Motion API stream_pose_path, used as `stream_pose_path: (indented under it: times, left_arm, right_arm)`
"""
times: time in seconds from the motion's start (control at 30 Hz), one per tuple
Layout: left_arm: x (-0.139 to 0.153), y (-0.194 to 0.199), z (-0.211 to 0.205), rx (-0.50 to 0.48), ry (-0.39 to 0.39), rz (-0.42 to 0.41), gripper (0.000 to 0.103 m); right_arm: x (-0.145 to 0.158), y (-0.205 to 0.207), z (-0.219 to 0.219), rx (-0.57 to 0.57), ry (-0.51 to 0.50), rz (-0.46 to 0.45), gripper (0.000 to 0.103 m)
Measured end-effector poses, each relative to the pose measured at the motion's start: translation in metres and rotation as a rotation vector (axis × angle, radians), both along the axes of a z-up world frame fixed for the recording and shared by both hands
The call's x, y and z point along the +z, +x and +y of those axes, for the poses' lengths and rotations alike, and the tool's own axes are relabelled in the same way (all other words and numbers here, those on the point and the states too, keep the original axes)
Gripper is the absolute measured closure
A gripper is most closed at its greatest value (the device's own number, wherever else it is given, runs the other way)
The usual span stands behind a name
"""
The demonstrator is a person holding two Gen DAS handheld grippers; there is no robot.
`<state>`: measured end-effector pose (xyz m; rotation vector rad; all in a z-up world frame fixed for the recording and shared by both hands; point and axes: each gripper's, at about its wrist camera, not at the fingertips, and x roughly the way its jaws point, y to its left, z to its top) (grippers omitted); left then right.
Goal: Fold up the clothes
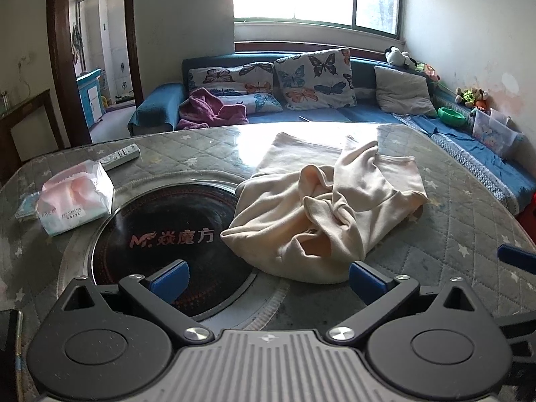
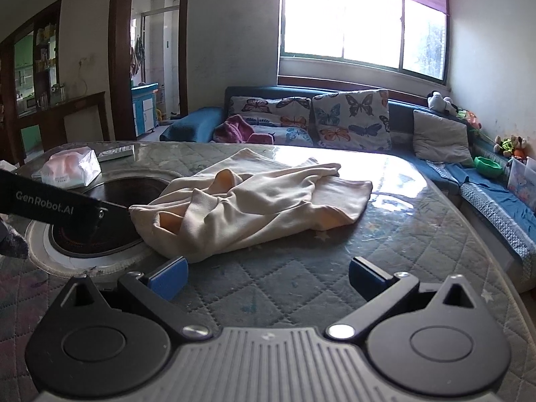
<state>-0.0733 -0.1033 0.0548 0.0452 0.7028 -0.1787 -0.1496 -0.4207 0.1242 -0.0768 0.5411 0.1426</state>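
A cream garment (image 1: 321, 207) lies crumpled on the round table, partly over the black hotplate (image 1: 167, 234) set in the table's middle. It also shows in the right wrist view (image 2: 248, 201). My left gripper (image 1: 268, 281) is open and empty, just short of the garment's near edge. My right gripper (image 2: 268, 278) is open and empty, over the quilted table cover a little in front of the garment. The left gripper's body (image 2: 50, 204) shows at the left of the right wrist view, and one blue finger of the right gripper (image 1: 516, 258) at the right edge of the left wrist view.
A tissue pack (image 1: 75, 197) and a remote control (image 1: 120, 157) lie on the table's left side. A blue sofa (image 1: 335, 110) with butterfly cushions and a purple towel stands behind the table. The table's edge (image 2: 502, 268) curves along the right.
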Motion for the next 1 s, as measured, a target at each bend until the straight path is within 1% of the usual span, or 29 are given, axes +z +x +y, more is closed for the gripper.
stream_pose_path:
  times: [0.23, 0.47, 1.0]
  left_arm:
    - [-0.008, 0.008, -0.002, 0.004, -0.011, 0.029, 0.0]
    - [-0.011, 0.013, -0.004, 0.003, 0.007, 0.039, 0.0]
    - [-0.019, 0.023, 0.001, 0.038, 0.002, 0.068, 0.0]
  right_arm:
    - [0.0, 0.012, 0.006, 0.011, -0.002, 0.004, 0.0]
    - [0.002, 0.019, 0.006, 0.01, -0.002, 0.005, 0.001]
    - [-0.006, 0.035, 0.008, -0.027, 0.007, 0.081, 0.001]
